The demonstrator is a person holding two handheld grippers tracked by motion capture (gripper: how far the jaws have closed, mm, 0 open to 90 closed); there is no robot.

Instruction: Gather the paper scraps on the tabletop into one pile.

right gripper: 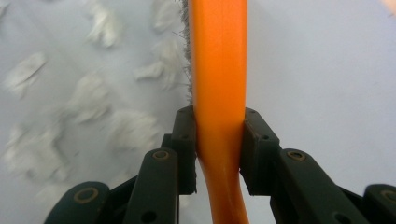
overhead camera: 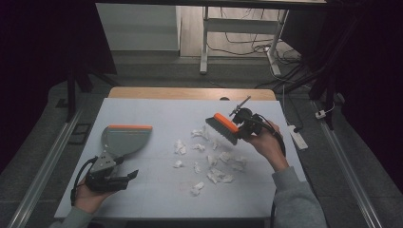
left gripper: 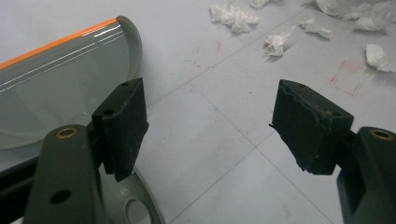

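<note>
brush (overhead camera: pixel 222 127): clamped by its orange handle in the right gripper (overhead camera: pixel 241 124), above the far edge of the paper scraps (overhead camera: pixel 216 166). left gripper (overhead camera: pixel 124 176): jaws apart, empty, beside the dustpan (overhead camera: pixel 124 138). advice: grasp dustpan first; sweep low, short strokes toward it.

In your right gripper view the paper scraps (right gripper: pixel 88 109) are blurred, and the brush (right gripper: pixel 218 70) runs off the top edge.

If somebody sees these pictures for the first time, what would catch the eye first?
Probably the orange brush, clamped by the right gripper above the table's right half. Next, the white paper scraps scattered mid-table, and the grey dustpan with an orange edge lying at the left.
</note>
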